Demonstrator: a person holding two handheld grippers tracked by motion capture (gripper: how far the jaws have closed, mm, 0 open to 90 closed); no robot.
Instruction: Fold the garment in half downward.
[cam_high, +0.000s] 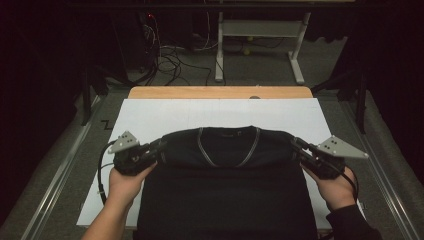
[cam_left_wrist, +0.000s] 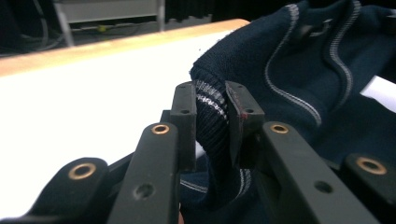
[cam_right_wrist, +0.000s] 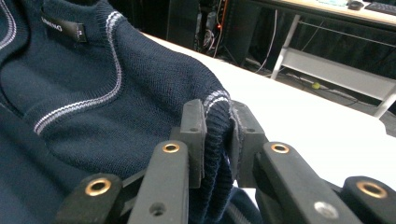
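Note:
A dark navy knit sweater (cam_high: 227, 170) with grey stripes along its V-neck lies on the white board (cam_high: 150, 117), its collar toward the far side and its lower part hanging over the near edge. My left gripper (cam_high: 159, 148) is shut on the sweater's left shoulder edge; in the left gripper view its pads (cam_left_wrist: 184, 121) pinch a striped ribbed fold (cam_left_wrist: 210, 126). My right gripper (cam_high: 296, 146) is shut on the right shoulder edge, where a ribbed fold (cam_right_wrist: 217, 135) sits between its pads (cam_right_wrist: 194, 133). The neck label (cam_right_wrist: 63, 28) shows inside the collar.
The board rests on a wooden table (cam_high: 220, 92) whose far edge shows beyond it. A metal desk frame (cam_high: 257, 37) and loose cables (cam_high: 172, 60) stand on the floor behind. Rails (cam_high: 55, 175) run along both sides of the table.

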